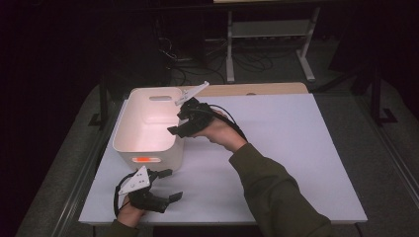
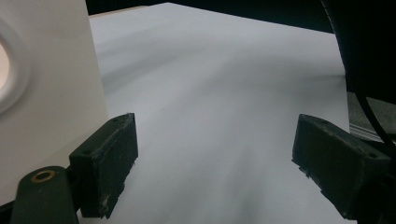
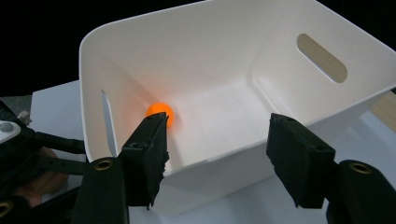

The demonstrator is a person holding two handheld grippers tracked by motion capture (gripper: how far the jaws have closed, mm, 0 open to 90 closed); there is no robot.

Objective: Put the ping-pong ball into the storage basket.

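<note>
A white plastic bin [image 1: 123, 129] with handle slots stands at the left of the white table [image 1: 286, 143]. An orange ball [image 3: 161, 113] lies on the bin's floor by a corner, and its orange glow shows through the near slot [image 1: 145, 159]. My right gripper [image 1: 179, 122] hangs over the bin's right rim. In the right gripper view it [image 3: 219, 154] stands open above the bin [image 3: 210, 60], with nothing between its jaws. My left gripper [image 1: 170, 184] rests low at the table's front left, just before the bin. It [image 2: 215, 158] is open over bare table.
The bin's near wall [image 2: 51, 93] stands close to the left gripper's left jaw. A wooden strip [image 1: 257, 89] runs along the table's far edge. A metal frame and cables [image 1: 267, 44] stand on the dark floor beyond. White table surface spreads to the right of the bin.
</note>
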